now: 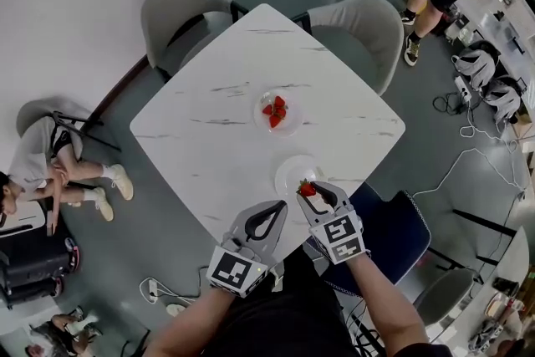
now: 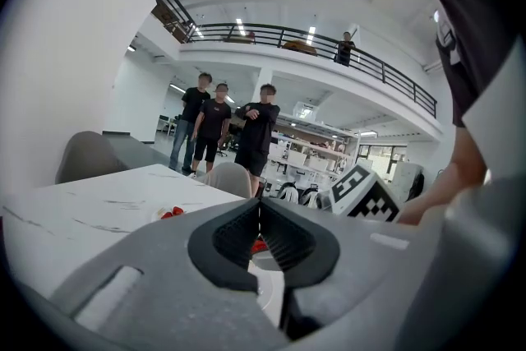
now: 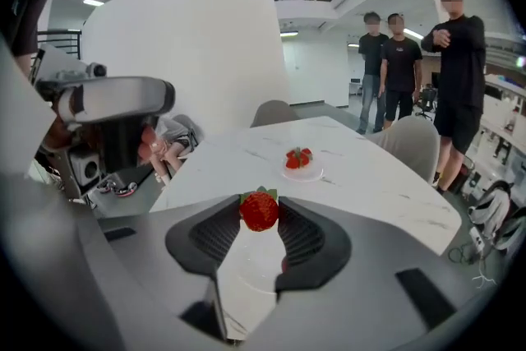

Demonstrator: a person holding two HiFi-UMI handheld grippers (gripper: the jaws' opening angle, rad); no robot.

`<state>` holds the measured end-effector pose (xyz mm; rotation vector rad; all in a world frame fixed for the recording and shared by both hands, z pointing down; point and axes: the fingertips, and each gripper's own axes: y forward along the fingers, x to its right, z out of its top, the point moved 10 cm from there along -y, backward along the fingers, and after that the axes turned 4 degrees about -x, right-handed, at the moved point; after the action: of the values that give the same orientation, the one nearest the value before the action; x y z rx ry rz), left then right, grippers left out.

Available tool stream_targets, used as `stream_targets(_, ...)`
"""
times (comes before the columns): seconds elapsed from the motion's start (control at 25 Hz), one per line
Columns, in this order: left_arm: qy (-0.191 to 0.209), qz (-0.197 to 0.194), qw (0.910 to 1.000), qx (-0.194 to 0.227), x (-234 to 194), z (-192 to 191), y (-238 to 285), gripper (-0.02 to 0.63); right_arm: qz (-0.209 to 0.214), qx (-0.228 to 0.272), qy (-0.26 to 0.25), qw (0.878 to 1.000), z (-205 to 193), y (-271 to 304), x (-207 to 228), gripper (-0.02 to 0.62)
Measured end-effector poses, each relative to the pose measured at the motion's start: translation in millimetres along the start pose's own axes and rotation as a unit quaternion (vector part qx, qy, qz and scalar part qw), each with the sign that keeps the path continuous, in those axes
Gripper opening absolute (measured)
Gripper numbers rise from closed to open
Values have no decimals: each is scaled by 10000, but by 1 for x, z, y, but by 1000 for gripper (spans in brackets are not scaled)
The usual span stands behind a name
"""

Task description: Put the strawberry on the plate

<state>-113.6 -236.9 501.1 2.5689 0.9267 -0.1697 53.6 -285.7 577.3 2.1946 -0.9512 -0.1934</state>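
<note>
My right gripper (image 1: pixel 311 190) is shut on a red strawberry (image 1: pixel 308 189) with a green top, held at its fingertips just above the near rim of an empty clear plate (image 1: pixel 294 171). In the right gripper view the strawberry (image 3: pixel 259 210) sits pinched between the pads, and the clear plate (image 3: pixel 246 267) lies below the jaws. My left gripper (image 1: pixel 278 206) rests beside it to the left, over the table's near edge. Its jaws meet at the tip (image 2: pixel 260 205) with nothing between them.
A second clear plate (image 1: pixel 288 125) holding a few strawberries (image 1: pixel 274 110) stands mid-table on the white marble table (image 1: pixel 209 130). Grey chairs (image 1: pixel 175 17) ring the far corner, and a dark blue chair (image 1: pixel 393 234) is at my right. People stand beyond; one sits on the floor to the left.
</note>
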Motion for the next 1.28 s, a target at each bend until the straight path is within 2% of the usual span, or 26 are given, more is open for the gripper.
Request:
stream_targets(0.28,-224,103,9996,-109,-17,-10,11,9,-62,-889,-295,9956,-16,46,9,146)
stream_targets(0.56,-333,221,9990,-198,-29,-28,13,9,-124,-1489,-578,9871,-27,76,12,146)
stream_targets(1.28,-384,517,9976,-247,-39,-30,7,9,-64,-2294,-1043,9677,-30,107,12,149)
